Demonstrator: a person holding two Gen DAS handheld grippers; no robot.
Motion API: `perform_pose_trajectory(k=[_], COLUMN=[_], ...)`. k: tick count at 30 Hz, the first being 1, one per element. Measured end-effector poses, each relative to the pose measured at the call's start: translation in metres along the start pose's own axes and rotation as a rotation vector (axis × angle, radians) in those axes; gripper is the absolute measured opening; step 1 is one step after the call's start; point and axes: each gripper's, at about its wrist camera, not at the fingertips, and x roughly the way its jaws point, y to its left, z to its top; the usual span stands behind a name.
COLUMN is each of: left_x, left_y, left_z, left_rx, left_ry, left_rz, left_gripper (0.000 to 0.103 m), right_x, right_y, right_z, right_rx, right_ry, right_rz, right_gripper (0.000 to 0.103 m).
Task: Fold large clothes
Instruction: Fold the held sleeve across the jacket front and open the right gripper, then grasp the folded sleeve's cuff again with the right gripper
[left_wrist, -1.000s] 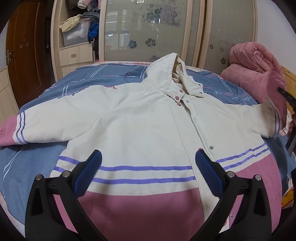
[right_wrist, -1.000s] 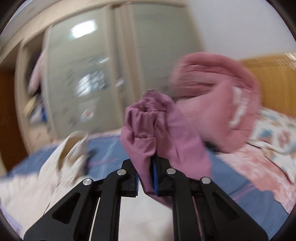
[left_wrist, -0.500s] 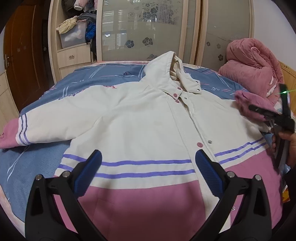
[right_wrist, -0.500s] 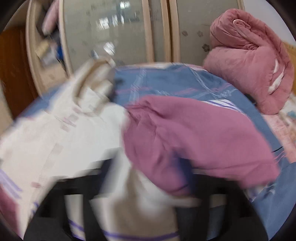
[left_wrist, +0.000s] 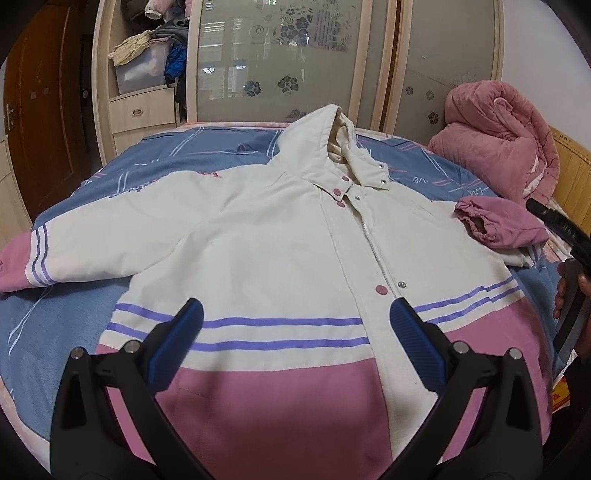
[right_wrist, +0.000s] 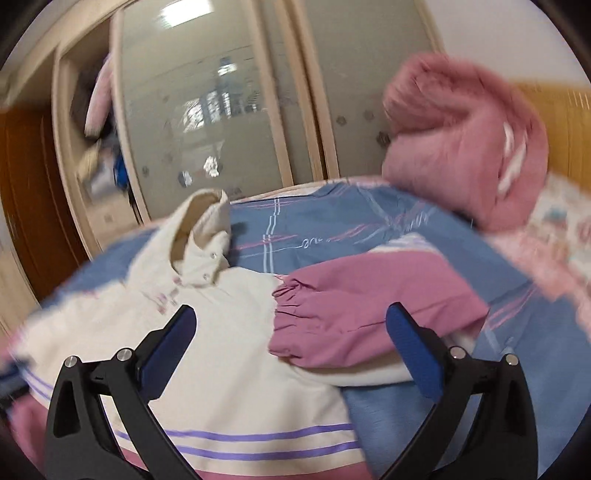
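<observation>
On the blue bedspread (left_wrist: 155, 166) lies one hooded jacket (left_wrist: 258, 251), cream above, pink at the hem, front up and spread flat, with its hood (left_wrist: 325, 136) toward the wardrobe (left_wrist: 280, 59). Two sleeves show: one stretches out flat to the left side of the left wrist view, and the other, the pink-cuffed sleeve (right_wrist: 365, 310), is folded back so its cuff rests on the jacket's shoulder. One rolled pink quilt (left_wrist: 495, 136) sits by the headboard. Two grippers are in view. The left gripper (left_wrist: 295, 336) hovers over the hem with its jaws wide apart and nothing between them. The right gripper (right_wrist: 291, 343) also stands wide apart, and the folded sleeve lies beyond its blue pads (right_wrist: 413, 350), not pressed by them; this view is blurred.

A second ago the right gripper was clamped on that cuff, lifted in the air. Its jaws have since been opening, and the sleeve now lies released across the jacket. The left gripper has kept its place and spread.
</observation>
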Motion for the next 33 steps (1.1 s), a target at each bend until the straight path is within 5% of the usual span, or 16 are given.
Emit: perform_pose_trajectory(k=[11,31,33], left_x=[0.003,0.011,0.010], left_y=[-0.010,0.021,0.026], left_z=[0.004,0.002,-0.003], left_rx=[0.027,0.134,0.148], left_ry=[-0.018,-0.053,-0.066], left_rz=[0.028,0.189,0.235], left_gripper=[0.101,0.101,0.101], right_x=[0.016,0.053,0.060], right_y=[-0.003,0.017,0.020], right_z=[-0.017,-0.021,-0.019], right_rx=[-0.097,-0.144,-0.146], right_ry=[0.062,0.146,0.158], right_rz=[-0.154,-0.131,-0.171], right_gripper=[0.102,0.102,0.093])
